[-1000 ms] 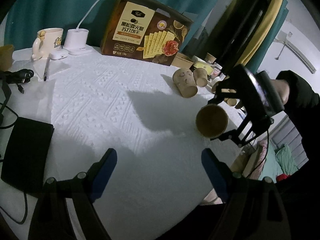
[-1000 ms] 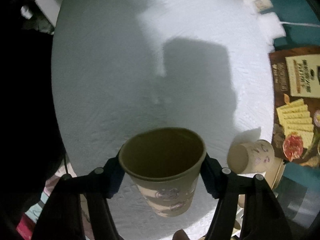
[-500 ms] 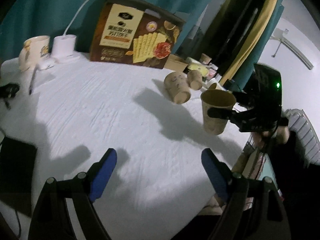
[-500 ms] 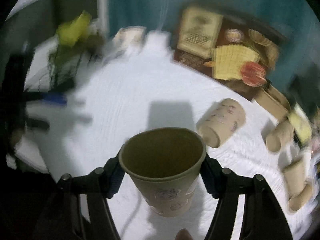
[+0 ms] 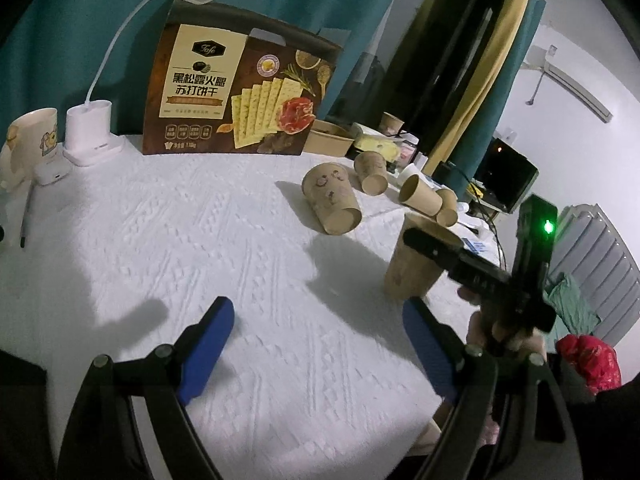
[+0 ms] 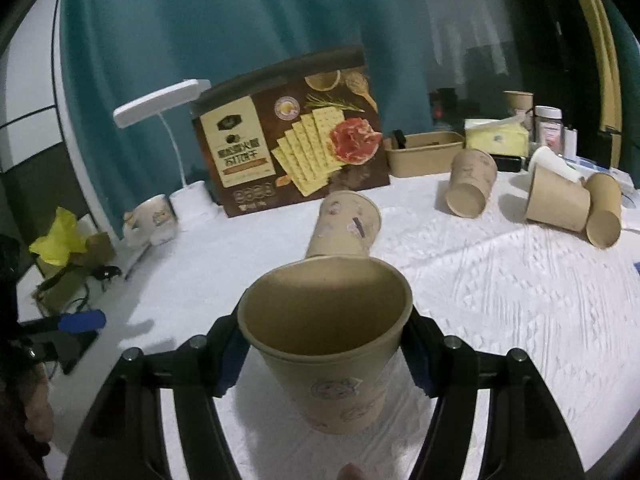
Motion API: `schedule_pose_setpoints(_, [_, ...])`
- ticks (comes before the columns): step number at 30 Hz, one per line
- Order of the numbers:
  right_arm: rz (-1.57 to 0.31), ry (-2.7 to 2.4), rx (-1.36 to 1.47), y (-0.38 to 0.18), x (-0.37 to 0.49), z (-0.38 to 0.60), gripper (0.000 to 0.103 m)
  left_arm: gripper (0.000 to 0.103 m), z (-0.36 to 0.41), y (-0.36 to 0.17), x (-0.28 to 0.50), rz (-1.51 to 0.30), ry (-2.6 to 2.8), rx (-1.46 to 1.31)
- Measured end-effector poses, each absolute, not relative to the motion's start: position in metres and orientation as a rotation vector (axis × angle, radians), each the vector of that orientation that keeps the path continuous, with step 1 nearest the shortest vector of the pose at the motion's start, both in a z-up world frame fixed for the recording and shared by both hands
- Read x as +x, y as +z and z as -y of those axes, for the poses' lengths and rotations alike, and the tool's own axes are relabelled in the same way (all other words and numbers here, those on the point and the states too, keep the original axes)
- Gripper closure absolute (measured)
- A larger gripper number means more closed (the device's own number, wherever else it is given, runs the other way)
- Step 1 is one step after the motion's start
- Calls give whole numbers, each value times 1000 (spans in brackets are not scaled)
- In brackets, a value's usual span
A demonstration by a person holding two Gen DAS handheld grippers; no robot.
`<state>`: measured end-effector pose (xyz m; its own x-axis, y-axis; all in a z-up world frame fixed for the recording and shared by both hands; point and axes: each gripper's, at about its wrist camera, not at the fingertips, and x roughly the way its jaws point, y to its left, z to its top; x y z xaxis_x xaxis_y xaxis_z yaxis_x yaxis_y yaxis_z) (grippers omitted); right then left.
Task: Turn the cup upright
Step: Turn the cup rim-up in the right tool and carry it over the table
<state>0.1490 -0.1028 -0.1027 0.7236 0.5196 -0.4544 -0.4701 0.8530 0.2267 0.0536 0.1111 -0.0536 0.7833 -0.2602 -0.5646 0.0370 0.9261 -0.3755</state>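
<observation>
Right gripper (image 6: 324, 344): its blue pads are clamping the held paper cup (image 6: 326, 344) just below the rim, jaws closed about as far as the cup wall allows.
Change observed: a second ago this cup was lying sideways in the jaws, mouth facing the left wrist camera; it is now standing mouth-up, so the wrist roll is looking complete.
Cup position: in the left wrist view the held paper cup (image 5: 414, 258) is sitting in front of the cracker box (image 5: 240, 88) and nearer the table's front edge, with its base at or just above the white tablecloth (image 5: 200, 240); contact cannot be confirmed.
Left gripper (image 5: 316, 344): jaws are standing partly open and holding nothing, hovering over the cloth in front of the cracker box.
Other cups: a tipped paper cup (image 5: 332, 200) and three more are lying on their sides to the right of the cracker box.
Task meaning: the flip itself appears done; setting down and releasing is judged to be remaining.
</observation>
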Motion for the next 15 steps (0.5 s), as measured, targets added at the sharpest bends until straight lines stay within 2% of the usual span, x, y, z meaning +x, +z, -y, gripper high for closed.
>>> schedule_pose_setpoints(15, [-545, 445, 109, -118, 141, 105, 38, 17, -98, -58, 100, -675, -231, -328])
